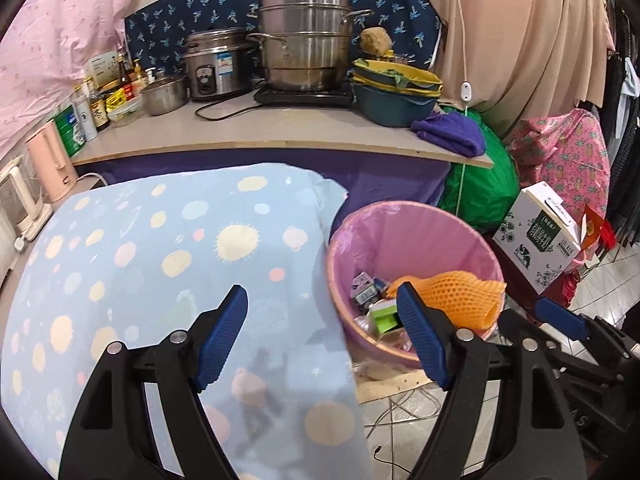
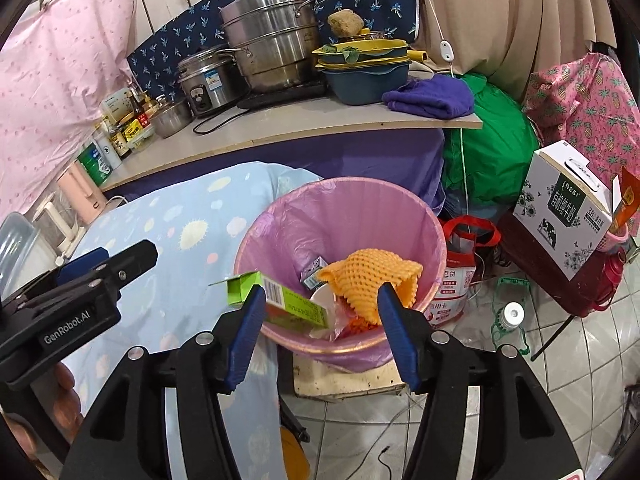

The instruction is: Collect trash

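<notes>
A pink-lined trash bin [image 1: 416, 236] [image 2: 340, 216] stands on the floor beside a table draped in a blue spotted cloth [image 1: 160, 248] [image 2: 180, 240]. It holds an orange foam fruit net [image 1: 456, 292] [image 2: 372, 272], a green carton [image 2: 280, 300] [image 1: 384, 314] lying across the near rim, a small milk carton [image 1: 364, 286] [image 2: 312, 272] and other scraps. My left gripper [image 1: 324, 332] is open and empty over the cloth's edge next to the bin. My right gripper [image 2: 320, 320] is open just above the bin's near rim, with the green carton loose between its fingers.
A counter [image 1: 260, 132] behind carries steel pots [image 1: 304, 36], a rice cooker, bottles, stacked basins and a purple towel [image 1: 452, 132]. A green bag [image 2: 492, 152], a milk box [image 2: 568, 208], a red-handled bag [image 2: 460, 264] and a bottle [image 2: 510, 318] sit on the tiled floor at right.
</notes>
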### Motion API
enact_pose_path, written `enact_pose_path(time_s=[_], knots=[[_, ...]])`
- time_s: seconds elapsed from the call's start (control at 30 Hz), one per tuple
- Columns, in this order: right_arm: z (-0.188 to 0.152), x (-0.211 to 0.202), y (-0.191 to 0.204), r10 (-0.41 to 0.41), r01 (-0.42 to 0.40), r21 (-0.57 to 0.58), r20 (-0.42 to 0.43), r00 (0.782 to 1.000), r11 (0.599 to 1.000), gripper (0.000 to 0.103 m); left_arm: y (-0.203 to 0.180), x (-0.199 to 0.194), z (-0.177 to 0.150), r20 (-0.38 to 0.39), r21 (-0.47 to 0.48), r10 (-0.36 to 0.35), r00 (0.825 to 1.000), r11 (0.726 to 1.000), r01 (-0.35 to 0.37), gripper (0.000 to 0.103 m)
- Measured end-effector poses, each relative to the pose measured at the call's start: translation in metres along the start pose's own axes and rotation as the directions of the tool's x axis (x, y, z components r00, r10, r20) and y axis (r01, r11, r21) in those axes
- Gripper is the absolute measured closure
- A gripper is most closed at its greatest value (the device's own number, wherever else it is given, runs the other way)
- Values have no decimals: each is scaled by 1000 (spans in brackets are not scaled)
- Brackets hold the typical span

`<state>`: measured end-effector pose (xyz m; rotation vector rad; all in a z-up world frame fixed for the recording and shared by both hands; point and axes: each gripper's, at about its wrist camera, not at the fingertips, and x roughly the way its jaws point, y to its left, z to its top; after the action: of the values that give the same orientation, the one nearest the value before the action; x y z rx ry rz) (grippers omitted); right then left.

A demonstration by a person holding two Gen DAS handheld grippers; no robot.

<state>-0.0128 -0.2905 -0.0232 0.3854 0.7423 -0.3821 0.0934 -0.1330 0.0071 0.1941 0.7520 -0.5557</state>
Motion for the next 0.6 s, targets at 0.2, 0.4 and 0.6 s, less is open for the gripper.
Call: enact_pose_path(time_s=[0.2,0.4,0.6], knots=[[-12,-5,12,8,-8,-25,-26,1000,1000,35,12,-12,-21,-5,-18,67,998,998,-68,17],[-25,-9,24,12,-14,-49,-40,999,999,26,24,-16,-40,-37,-42,93,995,995,-94,14],[-31,-10,31,8,-10,-60,-37,999,998,19,32,-20,-52,-48,-59,114,992,991,-116,12]])
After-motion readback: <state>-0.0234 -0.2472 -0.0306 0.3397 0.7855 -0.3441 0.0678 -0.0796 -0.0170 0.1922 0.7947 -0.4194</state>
